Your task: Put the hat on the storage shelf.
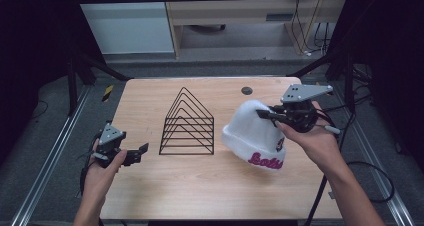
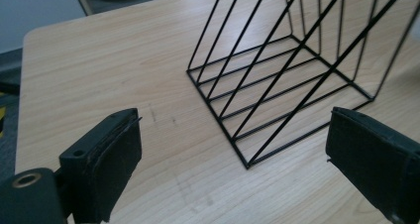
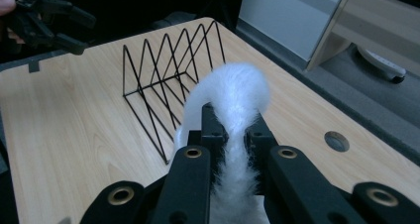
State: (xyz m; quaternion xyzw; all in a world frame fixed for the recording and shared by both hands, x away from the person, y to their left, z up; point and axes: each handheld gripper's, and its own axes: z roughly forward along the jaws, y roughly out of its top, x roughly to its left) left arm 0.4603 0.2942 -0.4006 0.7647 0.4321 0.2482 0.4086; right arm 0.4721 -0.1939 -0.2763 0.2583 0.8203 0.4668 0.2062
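A white knit hat (image 1: 252, 133) with red lettering on its cuff hangs tilted over the table's right half. My right gripper (image 1: 267, 115) is shut on the hat's crown; in the right gripper view the fluffy white fabric (image 3: 233, 105) is pinched between the two black jaws of the right gripper (image 3: 232, 127). A black wire rack (image 1: 187, 123) of triangular dividers stands upright at the table's middle. My left gripper (image 1: 141, 152) hovers left of the rack, open and holding nothing. The left gripper view shows the rack's corner (image 2: 277, 85) ahead between the wide jaws of the left gripper (image 2: 237, 154).
The wooden table (image 1: 150, 186) has a round cable hole (image 1: 246, 90) at its back right. Cables trail off the right edge. Behind the table stand a pale cabinet (image 1: 245, 16) and dark frame legs.
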